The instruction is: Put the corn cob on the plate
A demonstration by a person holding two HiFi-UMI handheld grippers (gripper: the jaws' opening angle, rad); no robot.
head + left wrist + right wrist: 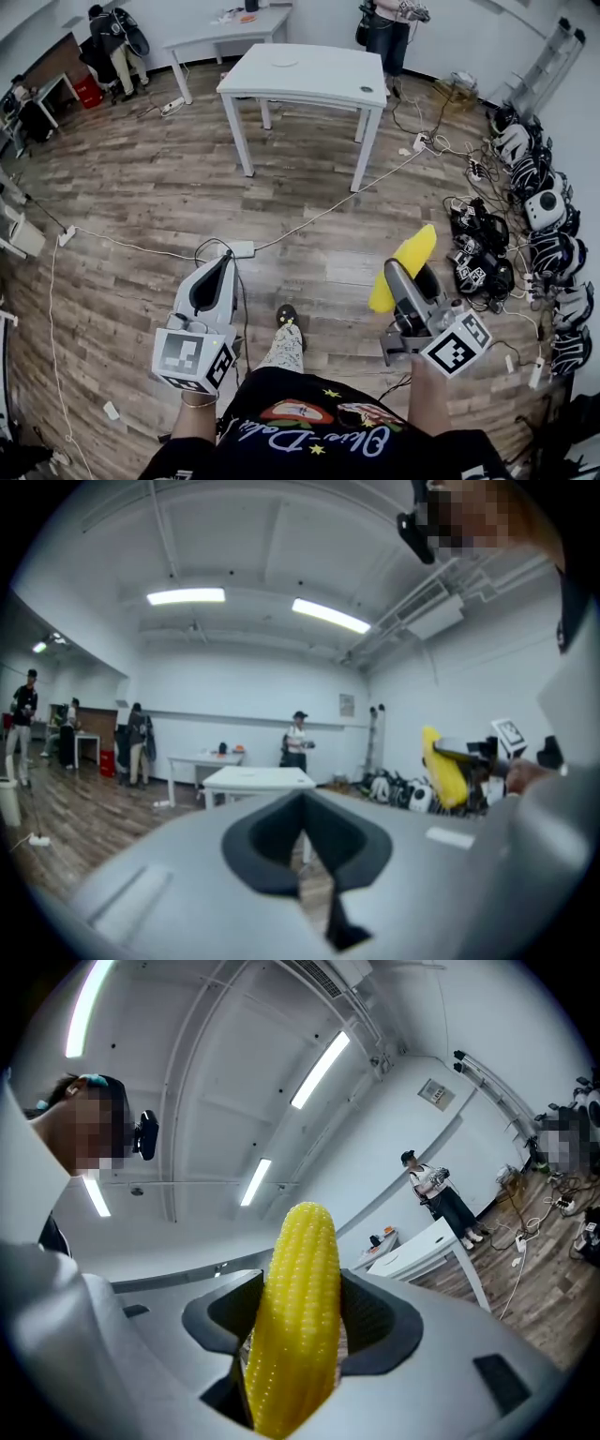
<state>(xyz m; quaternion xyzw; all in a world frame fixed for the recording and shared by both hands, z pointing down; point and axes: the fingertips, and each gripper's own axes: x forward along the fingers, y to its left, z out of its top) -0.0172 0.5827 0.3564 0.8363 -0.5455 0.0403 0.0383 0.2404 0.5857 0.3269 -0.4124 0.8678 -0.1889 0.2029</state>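
Observation:
A yellow corn cob sticks up out of my right gripper, whose jaws are shut on its lower half; the cob fills the gap between the dark pads in the right gripper view. From the left gripper view the same cob shows at the right. My left gripper is held at the left over the wooden floor, shut, with nothing in it. A white table stands well ahead, and on it lies a pale round plate. Both grippers are far short of that table.
A second white table stands behind the first. People stand at the far left and far back. Cables cross the wooden floor. Several helmets and devices line the right wall. My shoe is below.

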